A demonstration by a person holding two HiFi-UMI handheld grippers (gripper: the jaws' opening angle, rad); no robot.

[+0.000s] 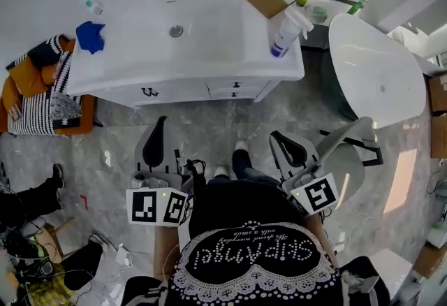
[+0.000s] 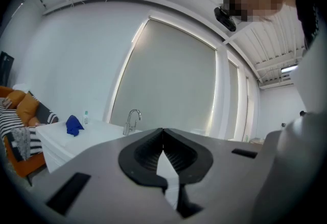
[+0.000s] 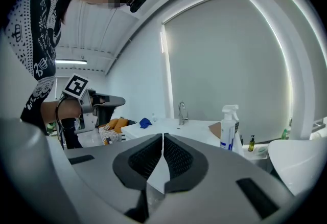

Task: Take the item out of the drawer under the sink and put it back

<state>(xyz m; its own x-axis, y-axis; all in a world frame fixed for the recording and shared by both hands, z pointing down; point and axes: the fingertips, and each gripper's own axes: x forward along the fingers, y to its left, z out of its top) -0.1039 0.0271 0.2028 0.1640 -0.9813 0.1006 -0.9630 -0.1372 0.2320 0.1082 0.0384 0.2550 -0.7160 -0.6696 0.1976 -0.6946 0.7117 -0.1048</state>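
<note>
Drawer [image 1: 235, 85] shut, and the item is nowhere in sight, so presumably it sits inside, behind that white front under the sink [image 1: 176, 31]. Left gripper [image 2: 163, 142] has its jaws pressed together on nothing; right gripper [image 3: 162, 149] is the same, pads meeting and empty. Both are held low in front of the person, well back from the vanity [image 1: 133, 74], with open floor between.

Now the hazards. Closed jaws can't take a handle, so if they aren't opened before arrival they will just bump the front. The handles look like small dark pulls, and there seem to be two stacked close together, so it would be easy to pinch the wrong one or slip off. A crooked pull could jam the slide.

Up top, the spray bottle [image 1: 285, 31] lies tipped near the counter's right front corner, almost above those handles, and a raised gripper could nudge it off. The bathtub [image 1: 380, 70] crowds the right side, leaving little elbow room. And with the item unseen, the grasp inside has to be judged fresh once the front comes out.
</note>
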